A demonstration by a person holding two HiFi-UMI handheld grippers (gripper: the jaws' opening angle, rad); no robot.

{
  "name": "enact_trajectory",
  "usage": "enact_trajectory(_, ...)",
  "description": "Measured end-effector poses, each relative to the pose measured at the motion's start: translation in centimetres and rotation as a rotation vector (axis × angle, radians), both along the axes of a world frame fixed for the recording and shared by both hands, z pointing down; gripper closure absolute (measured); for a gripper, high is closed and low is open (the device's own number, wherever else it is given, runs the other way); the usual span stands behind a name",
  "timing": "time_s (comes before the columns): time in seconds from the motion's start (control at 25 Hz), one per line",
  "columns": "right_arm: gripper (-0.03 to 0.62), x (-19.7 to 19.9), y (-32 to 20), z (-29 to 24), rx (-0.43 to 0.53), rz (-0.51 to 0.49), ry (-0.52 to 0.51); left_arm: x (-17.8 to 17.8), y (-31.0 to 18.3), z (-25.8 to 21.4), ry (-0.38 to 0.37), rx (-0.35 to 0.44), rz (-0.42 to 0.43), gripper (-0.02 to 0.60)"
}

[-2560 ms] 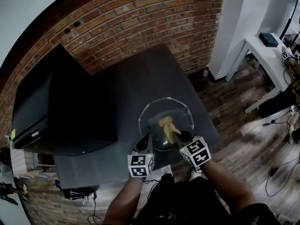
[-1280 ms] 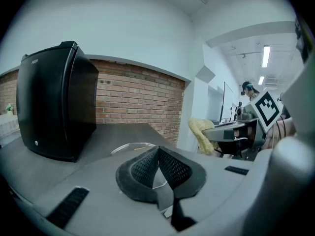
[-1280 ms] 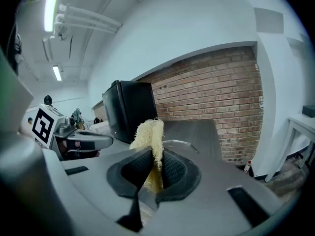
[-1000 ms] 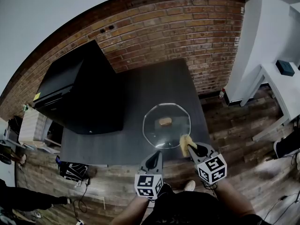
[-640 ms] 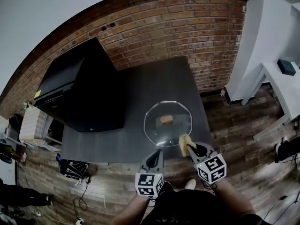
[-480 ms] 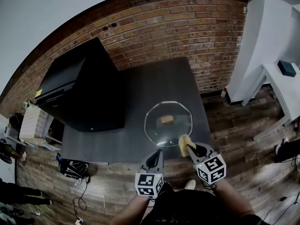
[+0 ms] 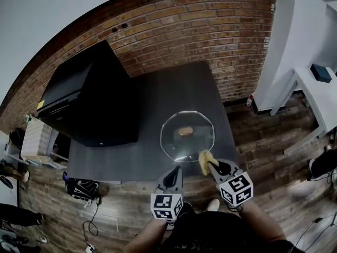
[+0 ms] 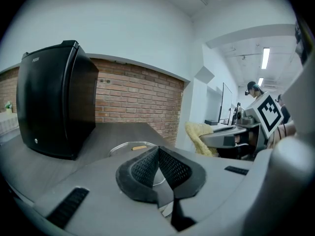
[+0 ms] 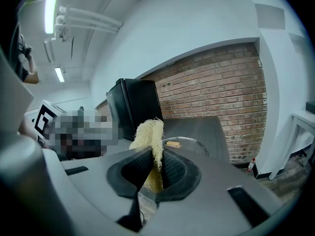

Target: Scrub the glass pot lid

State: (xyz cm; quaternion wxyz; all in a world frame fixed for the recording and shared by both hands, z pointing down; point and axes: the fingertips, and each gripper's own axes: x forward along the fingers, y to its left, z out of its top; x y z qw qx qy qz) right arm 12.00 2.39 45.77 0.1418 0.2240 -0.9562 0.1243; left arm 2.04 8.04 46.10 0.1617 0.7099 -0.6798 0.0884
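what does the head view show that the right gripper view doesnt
Head view only: the full outline of the glass lid on the dark table, the person's forearms, and cables on the floor. Right gripper view only: ceiling lights, and a close look at the right gripper clamped on the yellow scrubber. Both: lid, scrubber, black appliance, brick wall.

Clear glass lid (image 7: pixel 178 147) with a tan knob (image 7: pixel 185 132), pale yellow scrubber (image 7: pixel 204 163), dark grey table (image 7: pixel 168 94), reddish brick wall (image 7: pixel 200 30).
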Motion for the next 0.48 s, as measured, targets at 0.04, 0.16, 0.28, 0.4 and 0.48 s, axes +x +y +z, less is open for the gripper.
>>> enact_trajectory(0.04,0.548,0.00,0.01,-0.02,0.000,0.000,0.000,-0.01,0.00,-0.01,0.000,0.000,0.000,0.548)
enact_trajectory(0.16,0.548,0.01,0.00,-0.09,0.000,-0.002,0.000,0.00,0.00,-0.04,-0.001,-0.001,-0.001,0.548)
enact_trajectory(0.28,0.548,0.00,-0.03,-0.01,-0.002,-0.007,0.001,0.03,-0.02,0.03,-0.002,-0.002,-0.003,0.548)
enact_trajectory(0.4,0.548,-0.07,-0.12,0.26,-0.004,-0.010,0.004,-0.02,-0.26,0.16,-0.002,-0.003,-0.004,0.548)
enact_trajectory(0.48,0.548,-0.06,-0.12,0.42,-0.006,-0.010,0.009,-0.01,-0.37,0.23,-0.001,-0.005,-0.003,0.548)
